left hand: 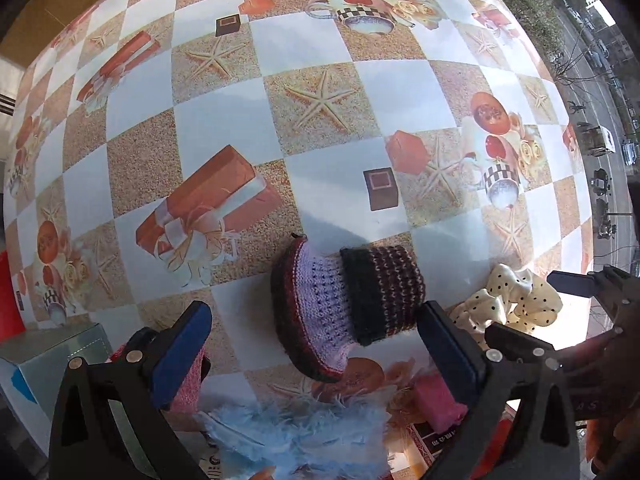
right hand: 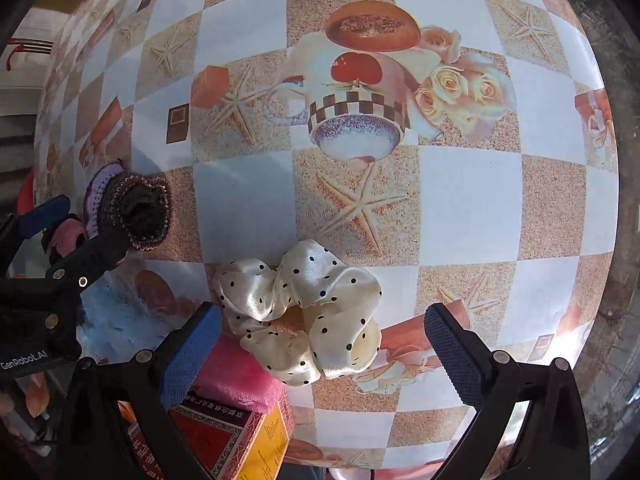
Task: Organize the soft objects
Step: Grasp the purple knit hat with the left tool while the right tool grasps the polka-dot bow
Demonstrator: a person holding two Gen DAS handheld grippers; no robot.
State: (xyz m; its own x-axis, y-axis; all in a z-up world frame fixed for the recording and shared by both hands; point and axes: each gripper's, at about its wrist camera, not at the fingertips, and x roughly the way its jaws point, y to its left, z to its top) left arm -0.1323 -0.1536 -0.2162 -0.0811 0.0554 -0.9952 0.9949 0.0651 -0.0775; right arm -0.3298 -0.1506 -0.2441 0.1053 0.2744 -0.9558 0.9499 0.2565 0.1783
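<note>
A knitted purple and dark striped bootie (left hand: 344, 304) lies on its side on the patterned tablecloth, just ahead of my left gripper (left hand: 316, 344), which is open and empty. It also shows in the right wrist view (right hand: 128, 208). A cream polka-dot satin scrunchie (right hand: 308, 316) lies between the fingers of my open right gripper (right hand: 324, 344); it shows in the left wrist view (left hand: 508, 300) too. A fluffy light blue item (left hand: 296, 436) and a pink knitted piece (left hand: 188, 380) lie below the left gripper.
A pink foam piece (right hand: 240, 376) rests on a red and yellow box (right hand: 224, 440) near the right gripper's left finger. A pale blue box (left hand: 48, 360) stands at the lower left. The table's right edge (left hand: 576, 160) borders a window with a street outside.
</note>
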